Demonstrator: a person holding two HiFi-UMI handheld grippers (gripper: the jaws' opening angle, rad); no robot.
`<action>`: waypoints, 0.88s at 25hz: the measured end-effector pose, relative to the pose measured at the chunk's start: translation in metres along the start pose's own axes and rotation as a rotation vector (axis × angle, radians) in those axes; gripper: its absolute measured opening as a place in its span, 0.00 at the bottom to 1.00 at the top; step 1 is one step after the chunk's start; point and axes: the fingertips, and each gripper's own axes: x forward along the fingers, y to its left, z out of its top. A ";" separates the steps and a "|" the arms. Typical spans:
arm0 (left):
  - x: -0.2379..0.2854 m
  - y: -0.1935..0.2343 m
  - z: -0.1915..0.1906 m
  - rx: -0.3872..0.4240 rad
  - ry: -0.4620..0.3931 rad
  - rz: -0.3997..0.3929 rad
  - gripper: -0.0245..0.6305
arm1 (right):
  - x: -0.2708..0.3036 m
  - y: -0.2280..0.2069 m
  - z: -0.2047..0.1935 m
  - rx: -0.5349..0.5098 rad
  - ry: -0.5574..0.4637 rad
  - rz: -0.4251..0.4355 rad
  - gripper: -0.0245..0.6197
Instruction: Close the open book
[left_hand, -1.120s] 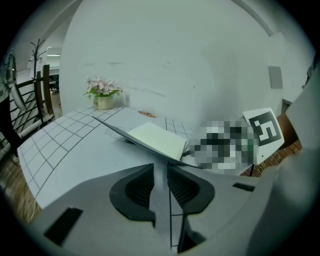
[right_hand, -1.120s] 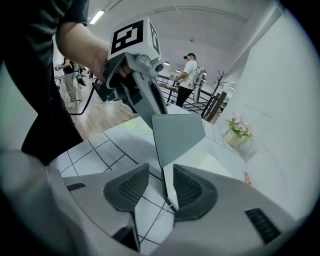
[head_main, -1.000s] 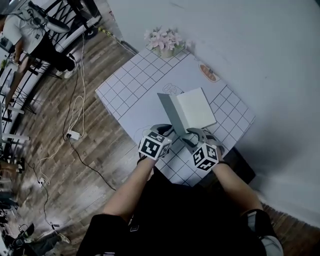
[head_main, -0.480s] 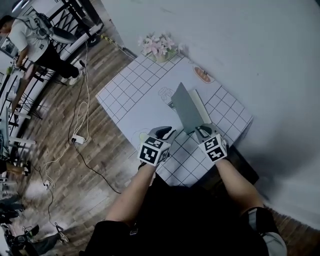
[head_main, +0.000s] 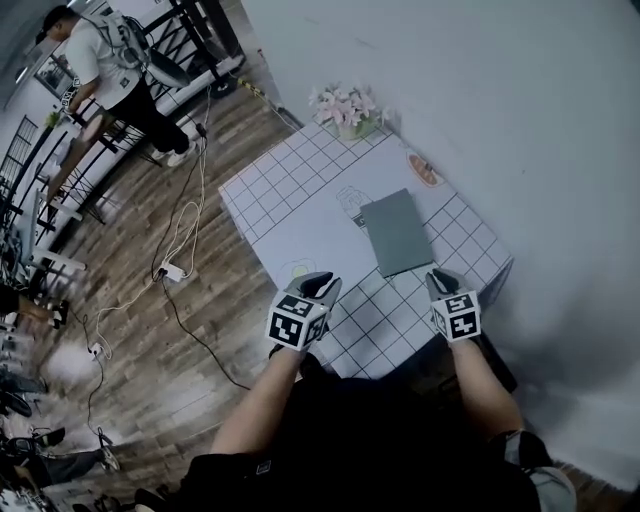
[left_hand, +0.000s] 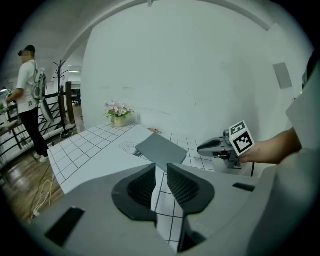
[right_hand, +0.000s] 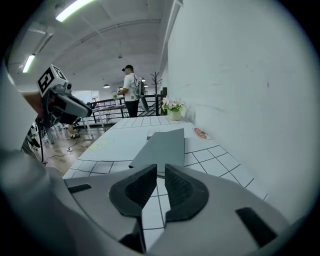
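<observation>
book (head_main: 397, 232) lies shut near the table's (head_main: 290, 190) right edge, left gripper (head_main: 324, 286) and right gripper (head_main: 441, 279) over the near edge, jaws barely apart and empty, right's just been closing

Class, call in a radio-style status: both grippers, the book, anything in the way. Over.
Left gripper empty, jaws slightly apart. Right gripper empty, jaws just closed in, then eased slightly. Book closed, flat on table. Nothing in the way.

The small orange oval object (head_main: 424, 169) at the white gridded tabletop's (head_main: 290, 200) one o'clock edge is too small to identify. So are the line drawings (head_main: 350, 197) printed at ten o'clock of the closed grey book (head_main: 397, 232). The floor clutter (head_main: 40, 440) at eight o'clock is blurred.
</observation>
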 end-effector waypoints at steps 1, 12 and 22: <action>-0.006 0.004 0.003 -0.003 -0.016 0.009 0.14 | -0.005 0.001 0.001 0.010 -0.004 0.002 0.11; -0.088 0.061 0.014 -0.018 -0.156 -0.005 0.14 | -0.028 0.090 0.090 -0.014 -0.132 0.043 0.07; -0.172 0.120 0.030 0.016 -0.316 -0.035 0.14 | -0.068 0.190 0.186 -0.004 -0.346 0.018 0.05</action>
